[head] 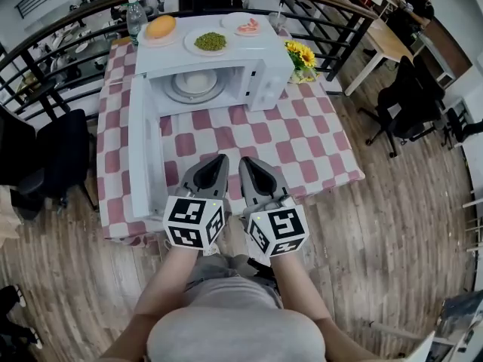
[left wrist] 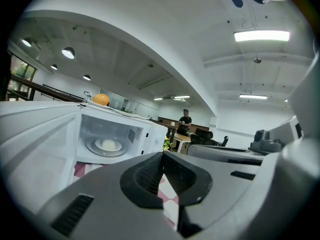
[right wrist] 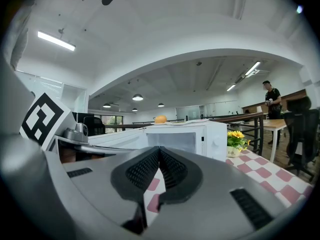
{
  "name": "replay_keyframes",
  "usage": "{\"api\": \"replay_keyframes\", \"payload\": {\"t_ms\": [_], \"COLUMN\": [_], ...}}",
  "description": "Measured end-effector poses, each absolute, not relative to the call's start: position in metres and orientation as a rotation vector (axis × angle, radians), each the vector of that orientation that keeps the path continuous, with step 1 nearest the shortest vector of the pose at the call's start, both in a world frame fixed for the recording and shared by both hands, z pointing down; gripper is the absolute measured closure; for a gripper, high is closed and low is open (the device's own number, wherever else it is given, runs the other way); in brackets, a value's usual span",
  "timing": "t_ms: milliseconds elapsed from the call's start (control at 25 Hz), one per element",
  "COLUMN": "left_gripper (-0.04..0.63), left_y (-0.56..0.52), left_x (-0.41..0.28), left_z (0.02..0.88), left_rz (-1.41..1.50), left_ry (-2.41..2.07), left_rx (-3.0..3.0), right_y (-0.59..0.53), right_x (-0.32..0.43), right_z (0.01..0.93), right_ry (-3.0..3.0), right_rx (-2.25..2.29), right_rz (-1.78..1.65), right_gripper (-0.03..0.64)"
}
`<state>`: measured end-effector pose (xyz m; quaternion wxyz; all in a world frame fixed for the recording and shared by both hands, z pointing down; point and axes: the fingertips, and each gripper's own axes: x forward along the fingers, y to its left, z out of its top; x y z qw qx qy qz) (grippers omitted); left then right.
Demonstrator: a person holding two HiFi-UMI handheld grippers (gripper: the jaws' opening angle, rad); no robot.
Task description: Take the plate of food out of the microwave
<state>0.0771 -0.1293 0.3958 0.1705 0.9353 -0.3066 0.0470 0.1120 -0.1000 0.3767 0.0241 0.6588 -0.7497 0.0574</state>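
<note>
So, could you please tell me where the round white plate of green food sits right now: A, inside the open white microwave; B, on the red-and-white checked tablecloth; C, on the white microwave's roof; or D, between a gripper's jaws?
C: the head view shows the round white plate of green food on the roof of the white microwave, while the open cavity holds a different plate with pale food.

I am looking down on a brown wood-plank floor [head: 392, 225], where a table under a red-and-white checked cloth [head: 302, 138] is standing against a curved black metal railing [head: 341, 23]. Black office chairs [head: 411, 100] are sitting beside a pale wooden desk [head: 389, 44] to the right. Long white strip lights [left wrist: 261, 35] are glowing on the white vaulted ceiling [left wrist: 165, 44] above me.
</note>
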Motion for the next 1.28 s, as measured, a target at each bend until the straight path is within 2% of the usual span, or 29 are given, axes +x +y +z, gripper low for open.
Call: {"api": "replay_keyframes", "payload": {"t_ms": [1280], "left_gripper": [0.592], "left_y": [-0.23], "left_x": [0.117], "left_z": [0.403], "left_rz": [0.067], "left_ry": [-1.252], "left_rx": [2.476], "right_y": [-0.211], "right_x": [0.168], "right_z": [0.384], "right_ry": [-2.584], "right_rx": [1.666], "right_rz": [0.192], "right_gripper": [0.592]}}
